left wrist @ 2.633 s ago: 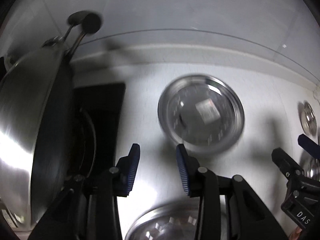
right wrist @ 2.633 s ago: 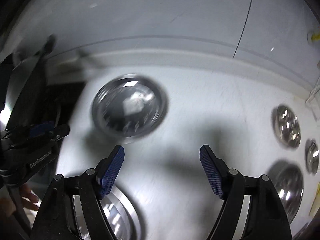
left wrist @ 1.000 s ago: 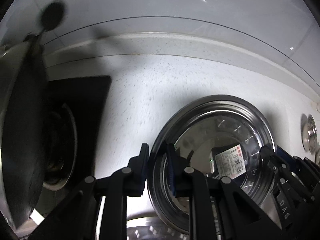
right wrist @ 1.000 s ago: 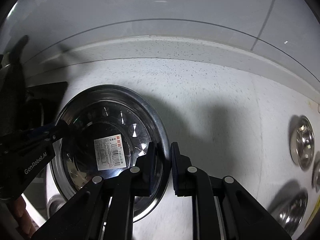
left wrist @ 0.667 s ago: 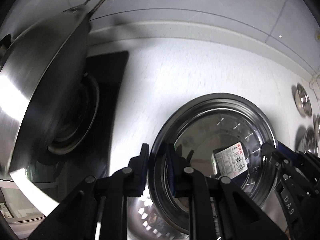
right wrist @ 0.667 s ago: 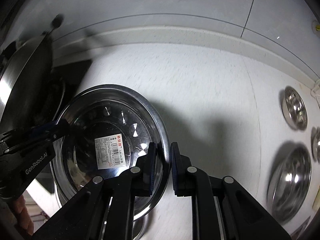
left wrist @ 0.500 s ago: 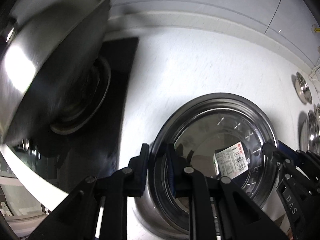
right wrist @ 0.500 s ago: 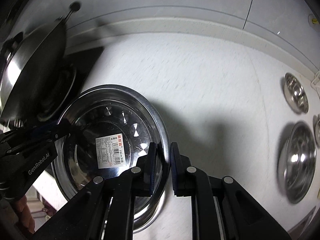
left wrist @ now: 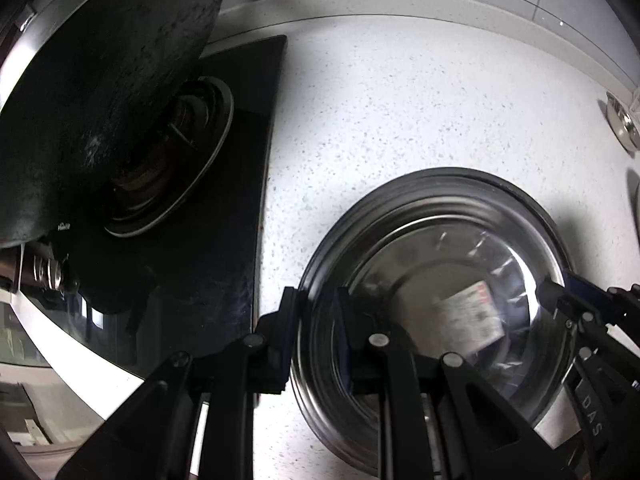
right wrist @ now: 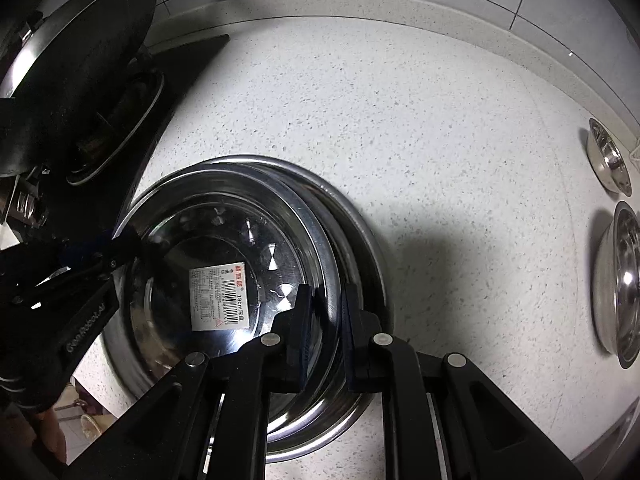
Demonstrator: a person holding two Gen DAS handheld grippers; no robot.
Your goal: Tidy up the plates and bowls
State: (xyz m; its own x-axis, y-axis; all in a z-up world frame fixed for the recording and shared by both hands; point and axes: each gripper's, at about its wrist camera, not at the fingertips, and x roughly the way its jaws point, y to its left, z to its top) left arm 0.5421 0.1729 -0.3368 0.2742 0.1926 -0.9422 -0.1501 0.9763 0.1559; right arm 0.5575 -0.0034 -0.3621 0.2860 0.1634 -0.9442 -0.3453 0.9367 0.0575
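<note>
The left hand-held gripper (left wrist: 318,332) was pinching the near-left rim of a steel plate (left wrist: 424,256), one finger outside the rim and the other inside. The right hand-held gripper (right wrist: 325,328) was pinching the same steel plate (right wrist: 224,216) at its opposite rim, again with one finger on each side of the edge. A white barcode label (right wrist: 218,298) sat on the plate's floor, just to the left of the right hand-held gripper's fingers. The held plate sat over a second steel plate (right wrist: 360,240), whose rim showed beyond and to the right of it on the speckled white surface (right wrist: 400,100); whether the two touched could not be told. Far to the right of the right hand-held gripper stood two steel bowls (right wrist: 620,284), near each other at the surface's edge. Left of the left hand-held gripper lay a black stove (left wrist: 224,184), with a dark wok (left wrist: 104,80) above its burner.
</note>
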